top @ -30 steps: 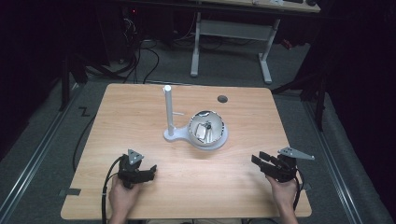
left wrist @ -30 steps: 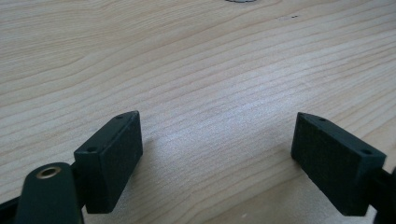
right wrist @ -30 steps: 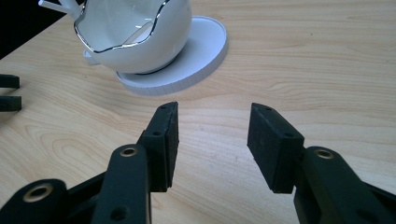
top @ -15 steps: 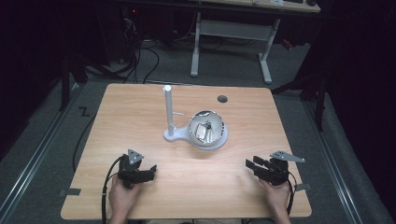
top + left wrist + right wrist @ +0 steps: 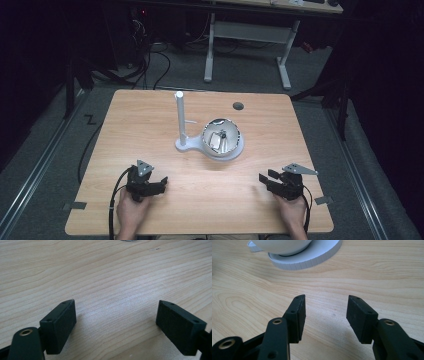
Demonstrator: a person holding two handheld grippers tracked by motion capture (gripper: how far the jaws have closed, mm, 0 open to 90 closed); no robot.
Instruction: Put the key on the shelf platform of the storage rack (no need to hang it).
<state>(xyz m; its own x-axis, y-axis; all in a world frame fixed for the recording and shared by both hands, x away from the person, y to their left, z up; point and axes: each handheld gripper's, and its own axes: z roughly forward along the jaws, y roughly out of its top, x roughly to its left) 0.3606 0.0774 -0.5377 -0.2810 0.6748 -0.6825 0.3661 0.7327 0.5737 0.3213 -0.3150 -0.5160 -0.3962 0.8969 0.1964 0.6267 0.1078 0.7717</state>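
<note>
white bowl stand (image 5: 222, 142) mid counter (image 5: 150, 115); left tool (image 5: 162, 184) wide, empty; right tool (image 5: 264, 177) just opening wider, empty, near front edge.

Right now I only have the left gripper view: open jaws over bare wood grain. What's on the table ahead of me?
Observer: A white stand with an upright post sits near the middle of the table.
Operator: Anything on that stand?
Observer: A shiny metal bowl rests on its ring base, right of the post, with the opening turned toward your side.
Operator: Where's the right gripper?
Observer: The right gripper is low at the table's front right. Its jaws have just been opening wider, and there is nothing between them.
</note>
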